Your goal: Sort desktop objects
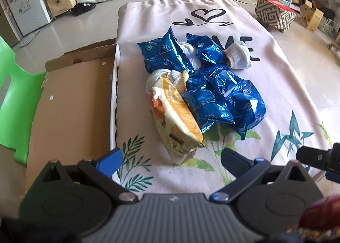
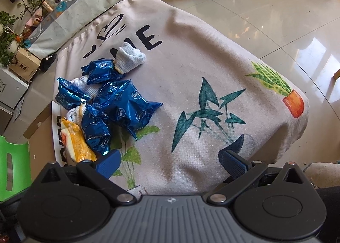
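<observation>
On the pale printed cloth (image 1: 276,86) that covers the bench, a heap of packets and gloves lies toward the left side. Several shiny blue foil snack packets (image 1: 223,98) are piled together, touching one another. A yellow and white plastic snack packet (image 1: 176,120) leans against the near left of the pile, its near end pointing toward the left gripper (image 1: 170,158). White knitted work gloves are mixed in: one rolled glove (image 1: 239,55) sits at the far right of the heap beside the black lettering, another knotted glove (image 1: 161,77) rests at the far end of the yellow packet, and a third shows between the far blue packets.

Both fingers of the left gripper are spread wide and hold nothing, just short of the yellow packet. The right gripper (image 2: 170,161) also has its blue fingers (image 2: 232,164) wide apart and empty, over a bare stretch of cloth printed with green leaves, with the heap off to its left.

Left of the bench lies a flat brown cardboard sheet (image 1: 70,105), with a green plastic chair (image 1: 12,103) beyond it.
</observation>
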Motion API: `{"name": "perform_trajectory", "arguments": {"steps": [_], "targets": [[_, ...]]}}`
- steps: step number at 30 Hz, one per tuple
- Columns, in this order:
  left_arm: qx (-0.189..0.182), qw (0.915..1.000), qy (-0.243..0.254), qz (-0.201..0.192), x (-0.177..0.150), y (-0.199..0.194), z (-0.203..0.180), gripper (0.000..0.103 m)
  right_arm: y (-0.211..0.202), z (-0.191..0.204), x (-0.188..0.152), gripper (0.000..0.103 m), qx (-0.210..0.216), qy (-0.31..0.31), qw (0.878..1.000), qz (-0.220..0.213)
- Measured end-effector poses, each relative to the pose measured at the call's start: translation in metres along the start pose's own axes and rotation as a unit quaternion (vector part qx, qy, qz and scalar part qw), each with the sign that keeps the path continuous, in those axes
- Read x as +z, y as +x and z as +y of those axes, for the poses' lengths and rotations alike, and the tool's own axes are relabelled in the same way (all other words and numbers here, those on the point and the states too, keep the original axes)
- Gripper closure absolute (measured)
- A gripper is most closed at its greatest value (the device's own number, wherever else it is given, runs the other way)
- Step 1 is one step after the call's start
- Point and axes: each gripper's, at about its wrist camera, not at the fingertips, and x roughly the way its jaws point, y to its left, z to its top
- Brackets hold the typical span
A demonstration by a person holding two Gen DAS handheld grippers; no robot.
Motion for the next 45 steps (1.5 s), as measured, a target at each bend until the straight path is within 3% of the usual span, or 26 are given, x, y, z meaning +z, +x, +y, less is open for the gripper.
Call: {"name": "perform_trajectory", "arguments": {"steps": [22, 28, 33, 40, 45], "targets": [[-0.013, 0.9998, -0.005, 0.012, 0.002, 0.024, 0.000, 0.000, 0.017, 0.019, 0.009, 0.001, 0.008, -0.037, 0.999, 0.007], [-0.025, 0.9995, -0.006, 0.017, 0.006, 0.030, -0.004, 0.000, 0.018, 0.034, 0.032, 0.001, -0.002, -0.096, 0.995, 0.009], [-0.032, 0.9992, -0.015, 0.019, 0.008, 0.033, -0.004, 0.000, 0.020, 0.038, 0.052, 0.001, 0.014, -0.137, 0.990, 0.005], [-0.034, 0.9984, -0.036, 0.028, 0.009, 0.038, 0.003, 0.000, 0.034, 0.035, 0.056, 0.001, 0.029, -0.100, 0.994, 0.016], [-0.026, 0.9987, -0.031, 0.030, 0.009, 0.040, 0.002, 0.000, 0.039, 0.045, 0.051, 0.001, 0.032, -0.116, 0.992, 0.027]]}}
